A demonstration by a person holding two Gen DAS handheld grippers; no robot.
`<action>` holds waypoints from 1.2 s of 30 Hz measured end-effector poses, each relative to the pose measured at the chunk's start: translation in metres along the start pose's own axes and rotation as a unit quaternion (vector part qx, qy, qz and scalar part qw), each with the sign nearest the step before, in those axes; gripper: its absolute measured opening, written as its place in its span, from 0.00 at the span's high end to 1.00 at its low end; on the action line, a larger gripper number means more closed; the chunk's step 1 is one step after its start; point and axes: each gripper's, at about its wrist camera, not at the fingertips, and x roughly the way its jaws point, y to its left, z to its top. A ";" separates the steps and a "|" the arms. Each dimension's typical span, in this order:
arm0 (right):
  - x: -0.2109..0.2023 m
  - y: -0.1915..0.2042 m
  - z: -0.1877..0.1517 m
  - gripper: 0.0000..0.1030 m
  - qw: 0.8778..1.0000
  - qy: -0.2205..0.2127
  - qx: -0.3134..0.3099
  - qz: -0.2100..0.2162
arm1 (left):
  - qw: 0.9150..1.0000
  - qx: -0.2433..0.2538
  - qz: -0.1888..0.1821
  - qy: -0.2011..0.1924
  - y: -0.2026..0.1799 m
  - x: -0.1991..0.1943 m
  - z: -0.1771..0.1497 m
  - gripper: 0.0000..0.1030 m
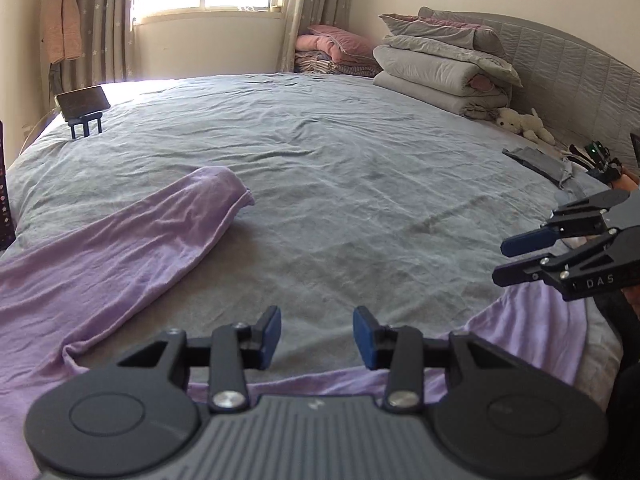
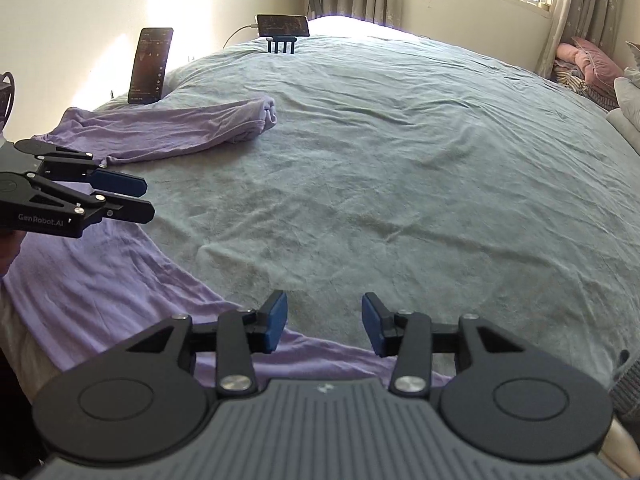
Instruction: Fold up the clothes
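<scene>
Purple garment (image 1: 100, 248) lies spread along the near edge of the bed (image 1: 340, 160), on the grey sheet; one sleeve (image 2: 180, 128) stretches away across the sheet to the left, its cuff folded back on itself; the body of the garment runs under both tools. Left gripper (image 1: 316, 336) hovers above the near hem, its blue pads (image 1: 272, 334) spread apart with nothing between them; bare sheet shows in the gap. Right gripper (image 2: 325, 322) hangs just over the cloth's edge further right, fingers likewise parted and empty; seen from the left wrist view it sits side-on near the garment's right end. Two phones stand at the far left of the bed, one upright (image 2: 151, 65), one on a small stand (image 2: 283, 26); folded quilts (image 1: 444, 60) are piled by the headboard.
</scene>
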 end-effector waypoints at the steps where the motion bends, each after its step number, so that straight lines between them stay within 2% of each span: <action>1: 0.007 0.001 0.009 0.55 1.000 -0.006 0.001 0.012 | 1.000 -0.005 0.010 0.001 0.005 0.000 0.004 0.60; 6: 0.041 0.006 0.048 0.55 0.998 -0.027 -0.002 0.057 | 0.998 -0.017 0.064 -0.005 0.031 0.004 0.026 0.57; 11: 0.075 0.008 0.083 0.55 0.996 -0.039 0.005 0.084 | 0.996 -0.028 0.087 -0.014 0.050 0.018 0.046 0.57; 15: 0.102 0.002 0.105 0.55 0.994 -0.045 0.034 0.098 | 0.995 -0.034 0.091 -0.020 0.057 0.034 0.060 0.57; 20: 0.137 -0.013 0.125 0.55 0.987 -0.052 0.103 0.110 | 0.994 -0.056 0.095 -0.023 0.068 0.054 0.066 0.56; 24: 0.164 -0.024 0.129 0.55 0.976 -0.055 0.170 0.121 | 0.992 -0.092 0.084 -0.028 0.079 0.066 0.055 0.56; 29: 0.186 -0.024 0.121 0.55 0.967 -0.042 0.211 0.138 | 0.991 -0.100 0.085 -0.015 0.090 0.078 0.036 0.56; 30: 0.188 -0.022 0.120 0.57 0.966 -0.044 0.213 0.141 | 0.991 -0.103 0.082 -0.019 0.091 0.078 0.033 0.56; 32: 0.189 -0.019 0.119 0.69 0.963 -0.054 0.216 0.153 | 0.991 -0.111 0.074 -0.030 0.094 0.075 0.029 0.56; 33: 0.188 -0.017 0.119 0.78 0.961 -0.060 0.217 0.157 | 0.990 -0.115 0.071 -0.034 0.096 0.074 0.029 0.56; 36: 0.184 -0.010 0.119 0.85 0.958 -0.079 0.215 0.170 | 0.989 -0.127 0.061 -0.048 0.098 0.068 0.028 0.56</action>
